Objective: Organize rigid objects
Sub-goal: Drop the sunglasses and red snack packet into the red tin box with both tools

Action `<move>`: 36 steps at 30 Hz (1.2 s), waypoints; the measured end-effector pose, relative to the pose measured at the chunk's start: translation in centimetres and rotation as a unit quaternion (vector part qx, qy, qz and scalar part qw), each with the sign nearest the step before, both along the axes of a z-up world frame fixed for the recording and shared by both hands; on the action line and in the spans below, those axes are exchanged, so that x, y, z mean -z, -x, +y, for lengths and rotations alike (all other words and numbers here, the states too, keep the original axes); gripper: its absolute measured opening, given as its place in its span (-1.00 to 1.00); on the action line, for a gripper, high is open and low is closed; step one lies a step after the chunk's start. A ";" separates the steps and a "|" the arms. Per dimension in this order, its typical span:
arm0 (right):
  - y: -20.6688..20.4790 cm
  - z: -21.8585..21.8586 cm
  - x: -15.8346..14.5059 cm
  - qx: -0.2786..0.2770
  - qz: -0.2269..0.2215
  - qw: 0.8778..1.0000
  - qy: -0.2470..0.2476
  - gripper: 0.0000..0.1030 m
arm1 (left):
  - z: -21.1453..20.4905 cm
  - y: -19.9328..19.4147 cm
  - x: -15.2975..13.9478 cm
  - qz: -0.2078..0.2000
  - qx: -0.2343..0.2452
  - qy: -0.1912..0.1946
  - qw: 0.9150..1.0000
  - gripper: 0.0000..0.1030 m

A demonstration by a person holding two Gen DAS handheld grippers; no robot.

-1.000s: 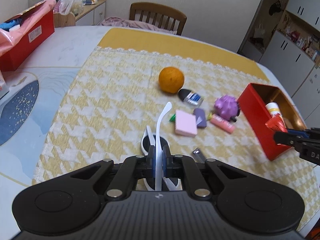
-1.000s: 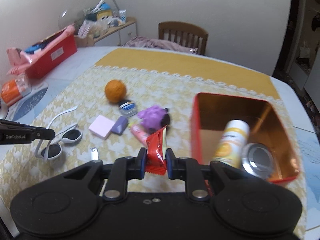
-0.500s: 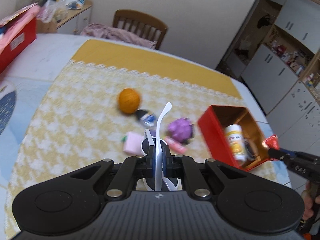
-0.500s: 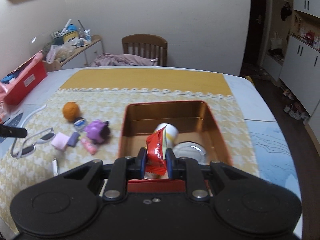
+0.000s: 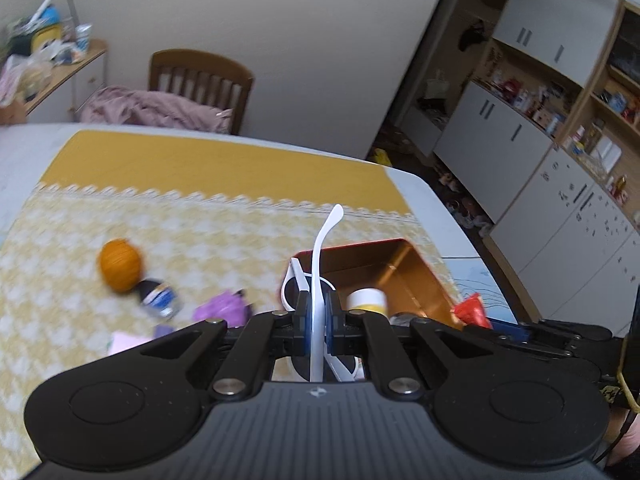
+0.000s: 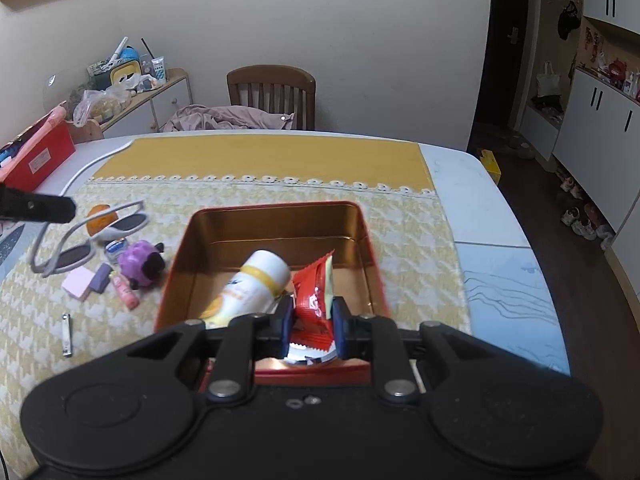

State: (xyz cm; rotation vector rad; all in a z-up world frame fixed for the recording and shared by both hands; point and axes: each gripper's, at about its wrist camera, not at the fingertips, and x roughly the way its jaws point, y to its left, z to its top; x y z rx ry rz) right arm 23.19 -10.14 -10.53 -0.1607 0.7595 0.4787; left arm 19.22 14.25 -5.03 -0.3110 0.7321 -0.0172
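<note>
White sunglasses point(image 5: 318, 264) held aloft; red snack packet point(image 6: 314, 300), seemingly upright, over the red tin point(image 6: 276, 210)

Tin point(image 6: 362, 224): on the worktop point(image 6: 472, 184), straight before me.
In the tin: bottle point(image 6: 250, 286) lying left — my right gripper point(image 6: 311, 322) over the near wall with the packet point(image 6: 314, 296).
Left of the tin: toy point(image 6: 138, 263), ball point(image 6: 98, 218), pad point(image 6: 78, 284), clipper point(image 6: 66, 335) nearest.
Glasses point(image 6: 76, 248): in my left gripper point(image 5: 316, 326) — above those.
Chair point(image 6: 272, 96): behind the worktop.

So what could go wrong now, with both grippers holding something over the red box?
1. The left gripper pinches the sunglasses by one thin arm only; they may swing or slip out.
2. The packet in the right gripper may land on the bottle lying in the box.
3. Both grippers are close together and may collide.
</note>
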 end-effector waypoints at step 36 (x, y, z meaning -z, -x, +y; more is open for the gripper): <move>-8.7 3.2 5.5 -0.123 0.034 0.987 0.096 -0.57 | -7.1 -11.4 9.7 0.140 0.017 -0.082 0.987 -0.88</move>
